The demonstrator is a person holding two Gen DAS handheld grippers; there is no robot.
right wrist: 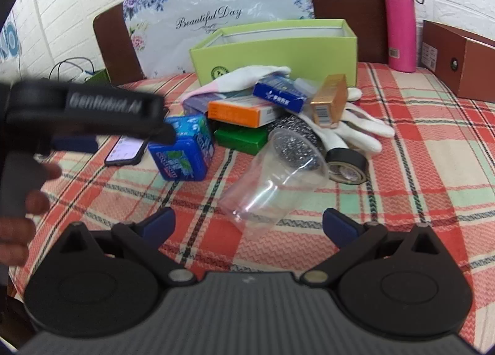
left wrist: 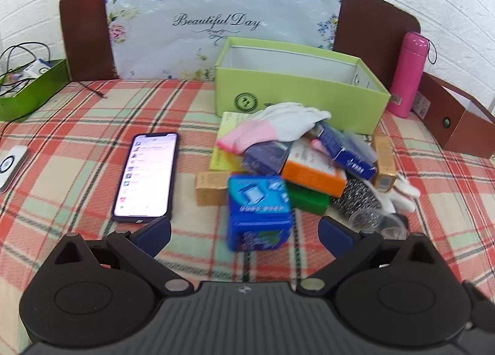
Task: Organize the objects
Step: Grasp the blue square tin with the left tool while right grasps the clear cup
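A light green box [left wrist: 297, 88] stands open at the far side of a plaid-covered bed [left wrist: 92, 126], its long axis running left to right across the headboard end, its opening facing up. What shows of its interior is bare, so by the look of it the sorting has hardly begun and nearly everything is still to be put away.

Just in front of the box, a heap of small goods lies jumbled. A white-and-pink glove [left wrist: 275, 126] drapes over the top. Beneath it an orange carton [left wrist: 312, 172] lies flat, its length running left to right, with a dark blue carton [left wrist: 346, 150] tilted across it and a green carton [left wrist: 309, 200] underneath. A gold carton [right wrist: 329, 101] leans on end at the right of the heap.

At the near edge a blue tin [left wrist: 258, 209] stands out from the pile. To its right a clear plastic cup [right wrist: 272, 181] lies on its side, mouth toward the heap and base toward the near edge, with a steel scourer [right wrist: 294, 141] at its mouth. A roll of black tape [right wrist: 346, 164] rests flat just beside it. A lit phone [left wrist: 147, 177] lies to the left, well apart.

The left gripper [left wrist: 246, 234] hovers with jaws spread wide around nothing, the tin just ahead of it. The right gripper [right wrist: 249, 225] is likewise spread wide and empty, the cup's base between its fingertips, untouched.
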